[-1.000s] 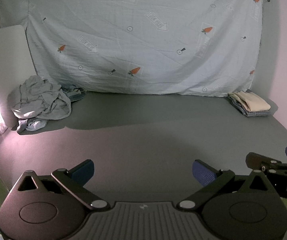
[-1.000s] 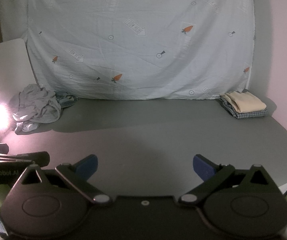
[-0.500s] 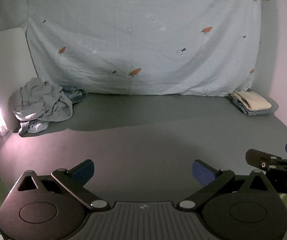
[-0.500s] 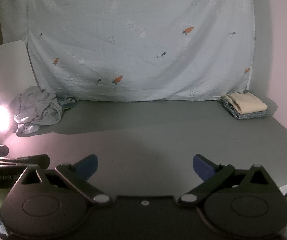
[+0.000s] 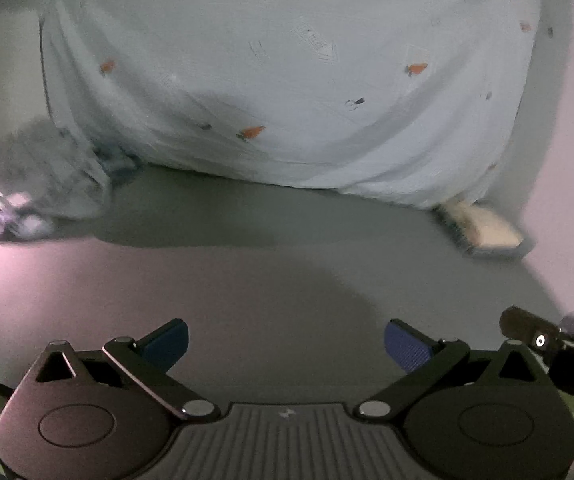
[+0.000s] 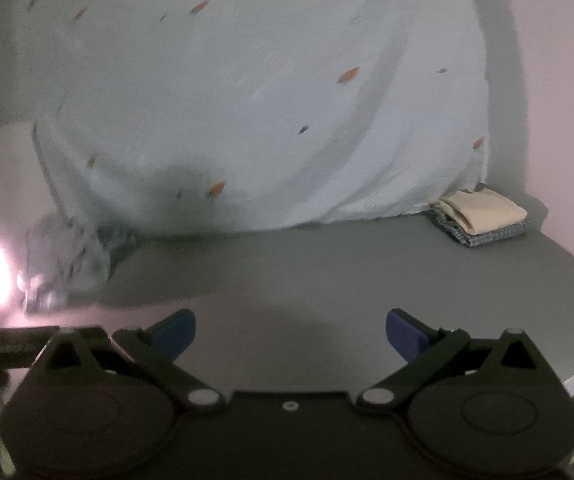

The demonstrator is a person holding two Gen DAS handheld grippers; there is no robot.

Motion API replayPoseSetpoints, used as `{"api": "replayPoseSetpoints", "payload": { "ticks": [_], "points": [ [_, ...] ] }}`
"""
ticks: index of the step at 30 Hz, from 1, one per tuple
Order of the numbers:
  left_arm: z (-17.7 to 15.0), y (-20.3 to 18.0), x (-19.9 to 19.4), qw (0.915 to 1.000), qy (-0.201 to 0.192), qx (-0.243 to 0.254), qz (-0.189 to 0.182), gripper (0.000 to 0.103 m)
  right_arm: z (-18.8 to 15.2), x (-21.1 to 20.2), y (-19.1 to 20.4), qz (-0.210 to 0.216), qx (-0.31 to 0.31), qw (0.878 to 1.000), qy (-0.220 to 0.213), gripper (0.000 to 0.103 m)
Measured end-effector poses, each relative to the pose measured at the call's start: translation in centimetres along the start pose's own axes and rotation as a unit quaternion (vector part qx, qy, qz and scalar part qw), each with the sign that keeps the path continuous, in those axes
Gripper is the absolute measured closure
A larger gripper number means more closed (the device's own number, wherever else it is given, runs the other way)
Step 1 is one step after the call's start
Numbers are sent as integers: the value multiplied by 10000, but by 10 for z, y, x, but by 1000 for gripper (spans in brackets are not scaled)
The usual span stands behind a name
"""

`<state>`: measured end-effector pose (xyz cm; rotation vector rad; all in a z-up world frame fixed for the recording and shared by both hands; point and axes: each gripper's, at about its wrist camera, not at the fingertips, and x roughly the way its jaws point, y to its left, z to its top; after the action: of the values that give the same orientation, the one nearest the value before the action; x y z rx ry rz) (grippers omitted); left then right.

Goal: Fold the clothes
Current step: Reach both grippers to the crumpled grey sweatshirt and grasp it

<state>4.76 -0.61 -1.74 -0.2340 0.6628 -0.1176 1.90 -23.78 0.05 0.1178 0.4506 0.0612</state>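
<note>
Your left gripper (image 5: 285, 340) and right gripper (image 6: 290, 332) both stand with jaws wide and hold nothing, ready for a pick. The crumpled clothes pile (image 5: 43, 184) lies at the far left of the grey table (image 5: 287, 264), against the hanging sheet (image 5: 287, 80). The folded stack (image 6: 483, 216) occupies the table's far right corner, leaving the table centre free as folding space.

Crumpled clothes pile (image 5: 43, 184) motion-blurred in both views, garments indistinguishable.
</note>
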Motion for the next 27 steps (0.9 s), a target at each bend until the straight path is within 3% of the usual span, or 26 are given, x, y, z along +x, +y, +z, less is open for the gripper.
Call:
{"api": "replayPoseSetpoints", "payload": {
  "ticks": [2,7,11,15,20,27],
  "points": [
    [5,0,22,9992,282,-229,-145,0,3,14,-13,159,267,9995,24,0],
    [21,-2,84,9933,1012,-463,-305,0,11,79,-38,418,782,9935,709,0],
    [52,0,105,9942,987,-423,-74,0,43,132,-44,352,1012,9911,789,0],
    [80,10,128,9934,1042,-405,262,0,60,184,-29,297,401,9964,684,3],
    [102,25,156,9890,1172,-160,889,3,59,244,10,630,-394,9925,970,19],
    [134,107,173,9751,1153,-55,1896,27,57,313,108,1255,-1143,9783,1187,41]
  ]
}}
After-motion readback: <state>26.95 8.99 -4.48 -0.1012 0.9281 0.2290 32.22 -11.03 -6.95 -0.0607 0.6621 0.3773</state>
